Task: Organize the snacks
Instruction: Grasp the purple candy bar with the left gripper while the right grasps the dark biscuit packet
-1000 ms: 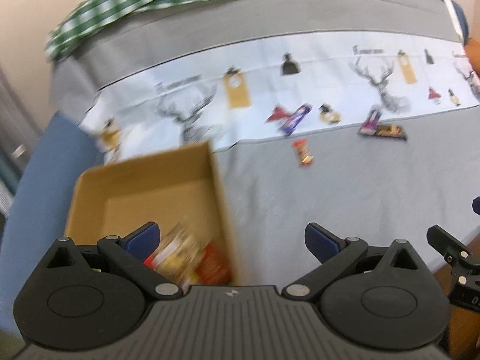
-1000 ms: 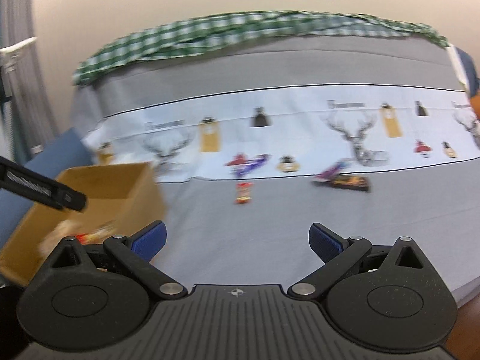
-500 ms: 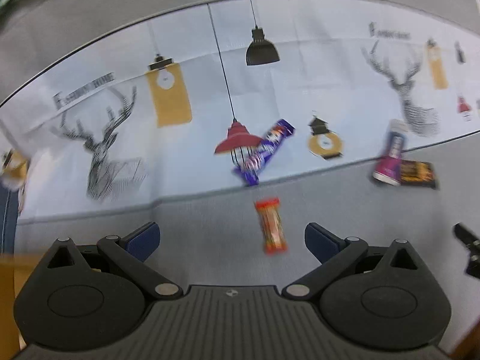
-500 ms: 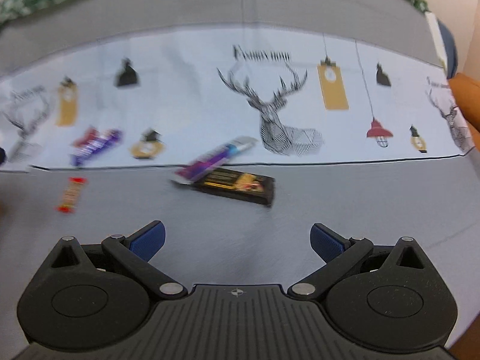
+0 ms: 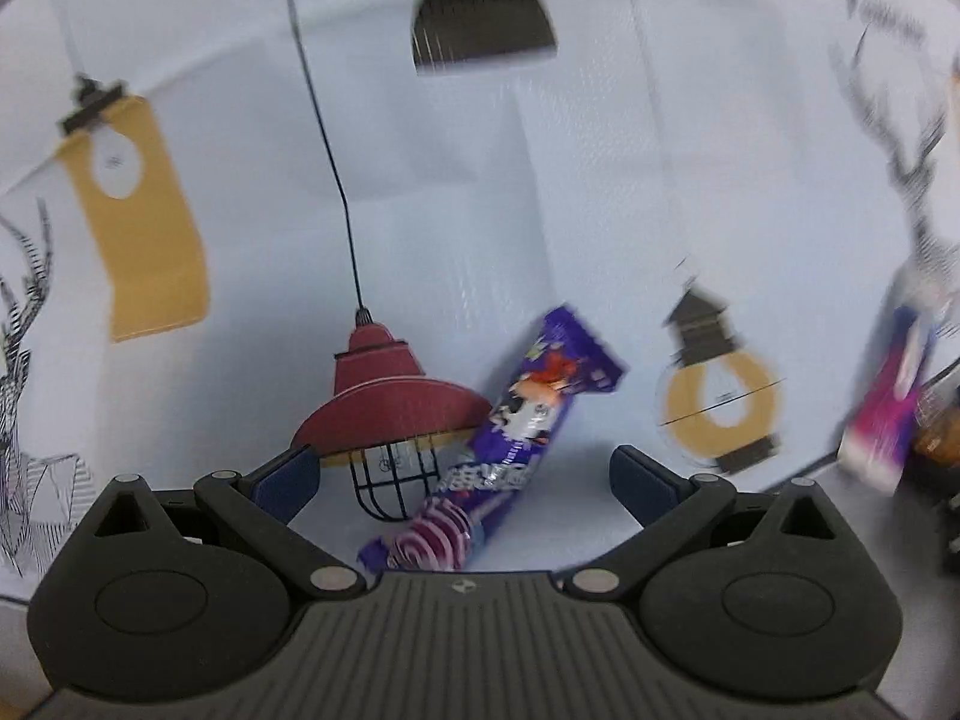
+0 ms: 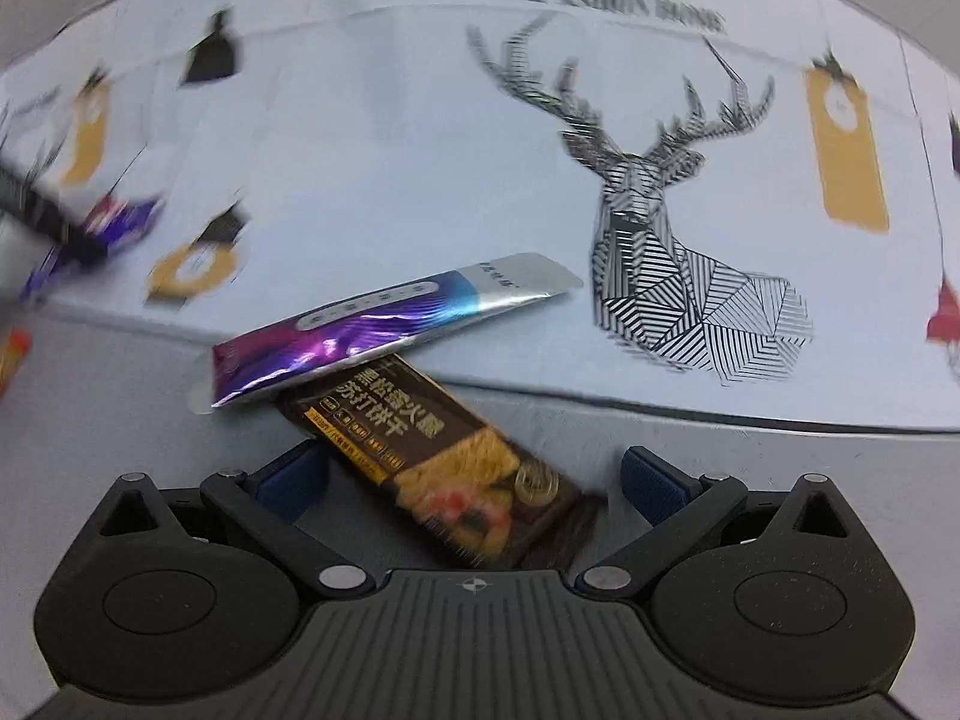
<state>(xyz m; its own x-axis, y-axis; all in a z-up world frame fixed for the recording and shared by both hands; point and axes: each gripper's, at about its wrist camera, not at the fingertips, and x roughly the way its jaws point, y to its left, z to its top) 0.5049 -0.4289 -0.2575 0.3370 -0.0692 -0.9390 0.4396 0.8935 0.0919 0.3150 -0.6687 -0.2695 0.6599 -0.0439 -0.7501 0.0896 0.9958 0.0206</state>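
Both tools have dropped much closer to the printed cloth (image 5: 540,180) since half a second ago, each now straddling a snack.

On the left wrist view, the left tool (image 5: 465,474) has its jaws spread wide, and the purple candy bar (image 5: 510,438) lies slanted between them at lower centre, touching neither pad. Its lower end runs under the tool body; a printed red lamp sits just left of it. At the far right edge a pink-and-purple sachet (image 5: 888,414) shows, blurred.

On the right wrist view, the right tool (image 6: 474,477) is likewise wide apart around the brown cracker pack (image 6: 432,450), lower centre, on the grey strip. A purple-and-silver sachet (image 6: 384,330) lies across the pack's upper end, overlapping it. Far left, the candy bar (image 6: 123,222) and an orange snack (image 6: 12,354) appear smeared.
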